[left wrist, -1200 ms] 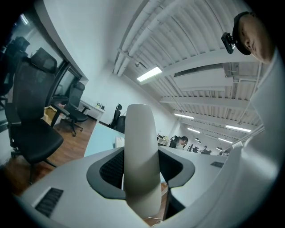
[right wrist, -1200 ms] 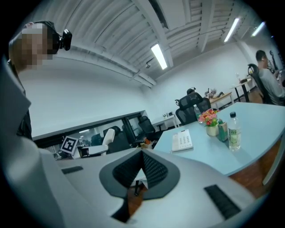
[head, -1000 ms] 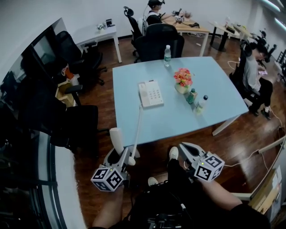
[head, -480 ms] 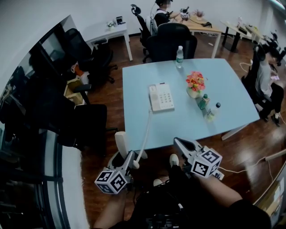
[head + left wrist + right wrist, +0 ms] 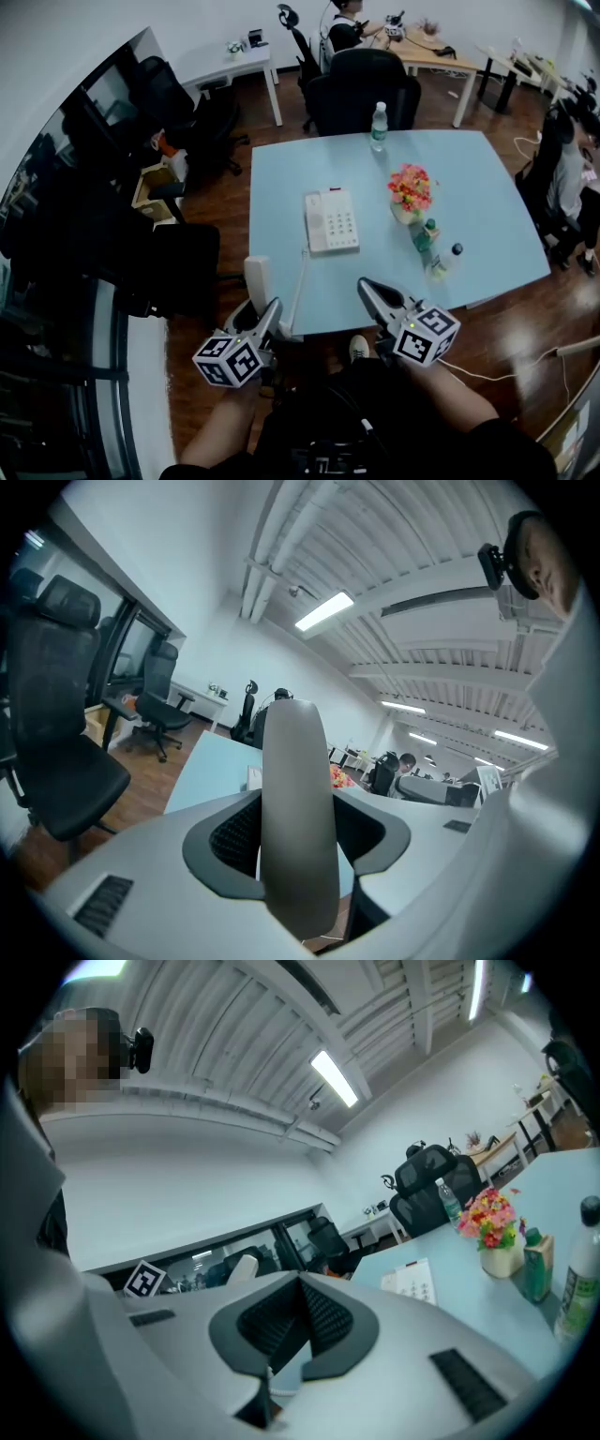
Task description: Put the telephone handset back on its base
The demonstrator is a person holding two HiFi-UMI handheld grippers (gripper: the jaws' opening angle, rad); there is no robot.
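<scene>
The white telephone base [image 5: 331,221] lies keypad-up on the light blue table [image 5: 478,187], towards its near left part. My left gripper [image 5: 265,319] is shut on the white handset [image 5: 256,279], which stands upright just off the table's near left corner. A cord [image 5: 301,286] runs from the handset up to the base. In the left gripper view the handset [image 5: 295,761] fills the space between the jaws. My right gripper [image 5: 367,287] hovers at the near table edge, shut and empty; its pads [image 5: 323,1321] meet in the right gripper view, with the base [image 5: 410,1282] beyond.
A vase of flowers [image 5: 411,190], a green bottle [image 5: 424,234] and a clear bottle [image 5: 445,261] stand right of the base. A water bottle [image 5: 379,127] stands at the far edge. Black office chairs [image 5: 361,89] ring the table; a person [image 5: 572,178] sits at right.
The table has come closer in the head view, so both grippers now sit at its near edge. The handset stays gripped and upright, and the right gripper stays shut.
</scene>
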